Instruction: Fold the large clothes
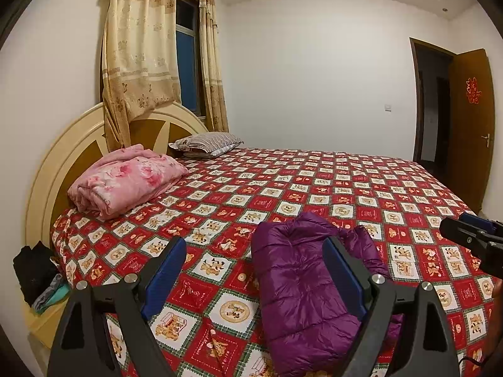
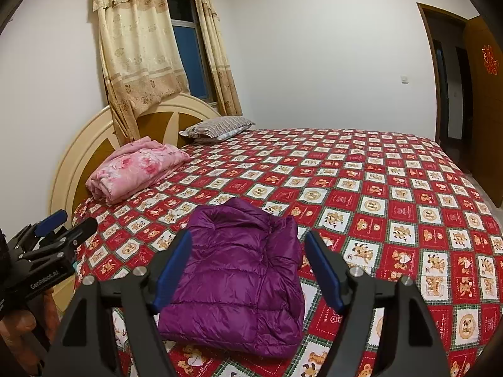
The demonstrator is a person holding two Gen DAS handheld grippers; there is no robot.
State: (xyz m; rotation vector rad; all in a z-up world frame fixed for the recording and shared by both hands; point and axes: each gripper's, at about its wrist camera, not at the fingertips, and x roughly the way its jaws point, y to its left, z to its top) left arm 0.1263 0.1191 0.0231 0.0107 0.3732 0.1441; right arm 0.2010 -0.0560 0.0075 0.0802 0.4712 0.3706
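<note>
Purple folded jacket [image 2: 234, 279] lies on the bed [image 2: 377, 207] beyond both grippers' wide-spread, empty fingers [image 2: 323, 267].

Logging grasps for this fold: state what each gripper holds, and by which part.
Nothing is held. The left gripper and the right gripper are both open above the folded purple jacket, which lies free on the bed.

The glossy purple quilted down jacket [image 2: 239, 279] lies folded into a compact, puffy rectangle, flat on its back with the collar end pointing away. In the right wrist view it sits ahead of and between the parted jaws, nearer the left one. In the left wrist view it lies ahead, partly behind the right jaw.
</note>
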